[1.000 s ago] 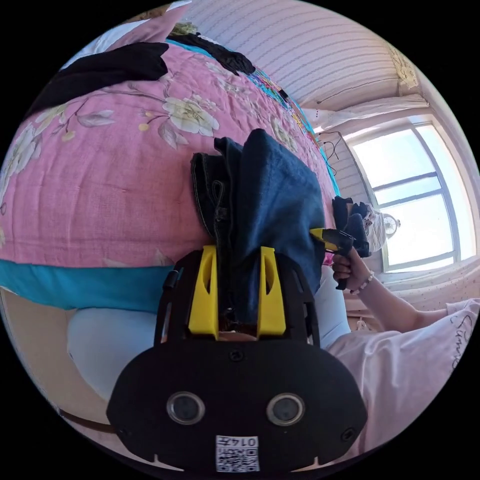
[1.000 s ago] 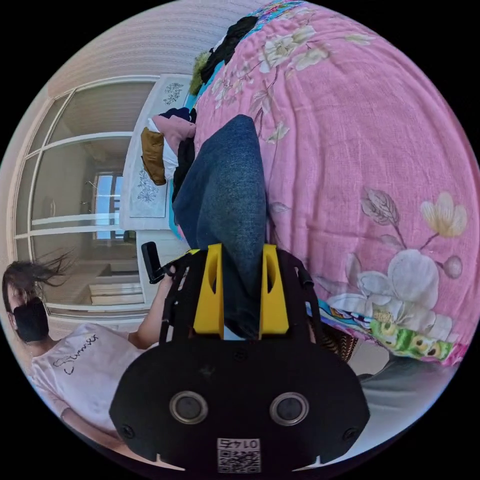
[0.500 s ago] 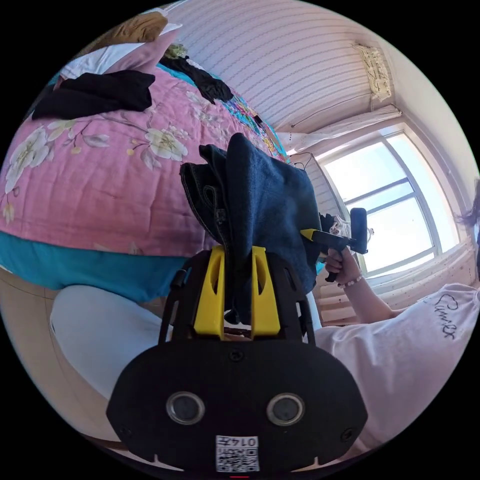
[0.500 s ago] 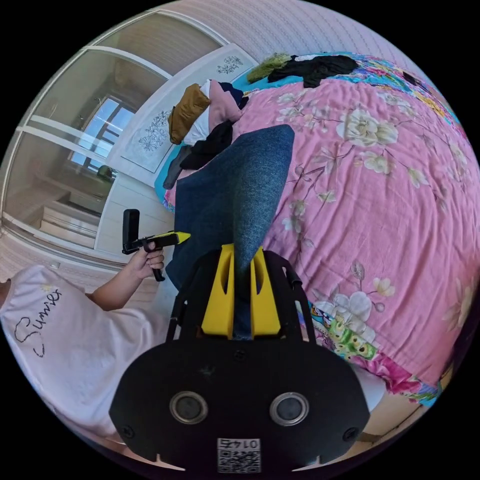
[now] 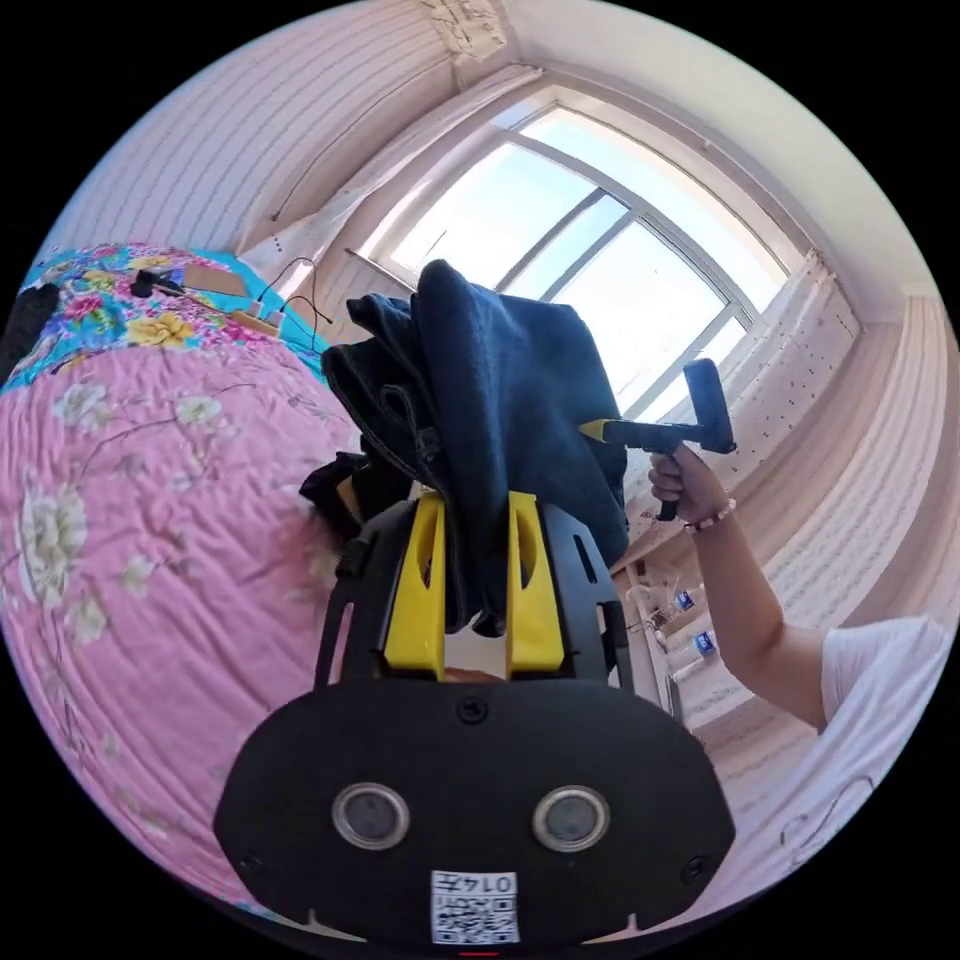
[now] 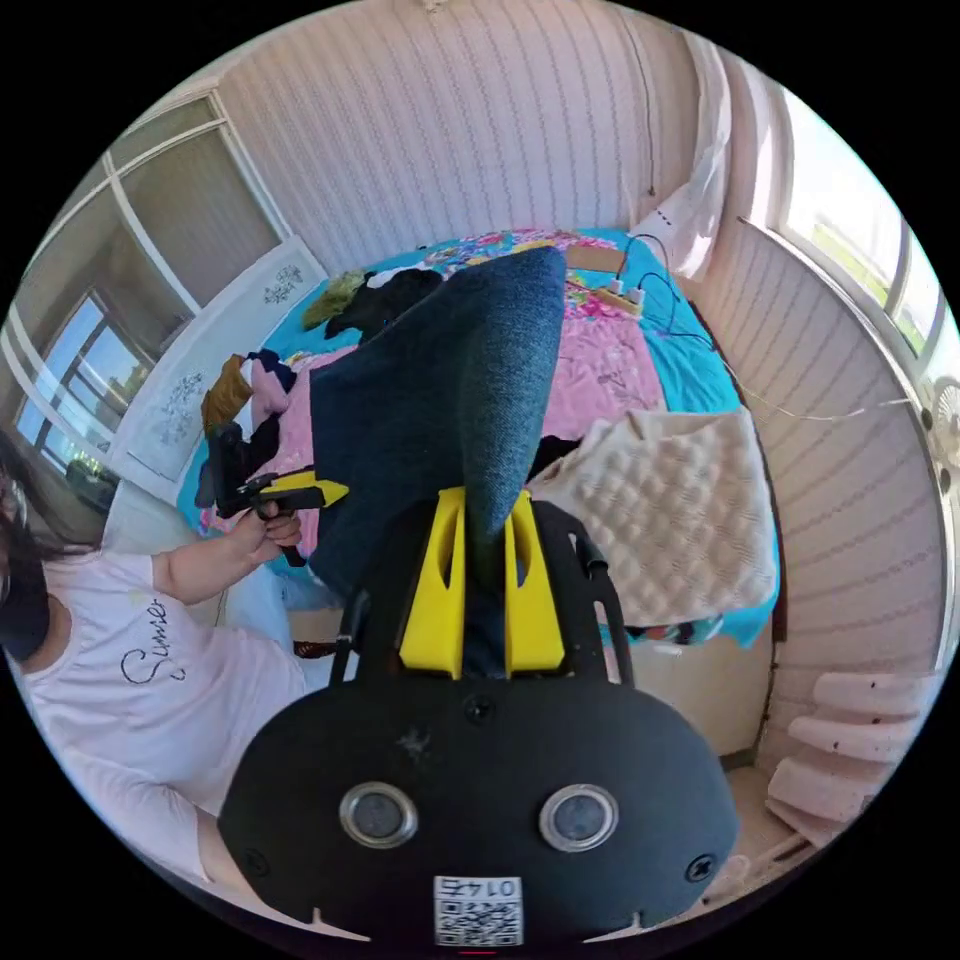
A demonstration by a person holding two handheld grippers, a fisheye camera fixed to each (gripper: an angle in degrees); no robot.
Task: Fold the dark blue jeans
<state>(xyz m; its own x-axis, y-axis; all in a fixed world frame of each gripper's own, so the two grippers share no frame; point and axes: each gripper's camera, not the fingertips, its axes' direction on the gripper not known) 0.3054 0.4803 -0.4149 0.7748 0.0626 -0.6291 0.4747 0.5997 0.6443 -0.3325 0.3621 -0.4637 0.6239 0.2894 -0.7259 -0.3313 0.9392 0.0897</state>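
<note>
In the left gripper view, the left tongs [image 5: 473,505] pinch a bunched fold of the dark blue jeans [image 5: 500,400], held up against a bright window [image 5: 600,270] above the pink floral bed [image 5: 120,500], while the right tongs [image 5: 598,430] in a hand [image 5: 685,485] reach the cloth's far edge, apparently gripping it. In the right gripper view, the right tongs [image 6: 483,500] clamp the jeans [image 6: 450,400] above the bed [image 6: 610,370], beside a cream quilted blanket [image 6: 670,520], with the left tongs [image 6: 335,490] at the other edge.

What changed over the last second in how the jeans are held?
Both views swung from the bed toward the window and walls, so the hands moved, seemingly lifting the jeans. Unchanged: left gripper and right gripper stay shut on the denim.
</note>
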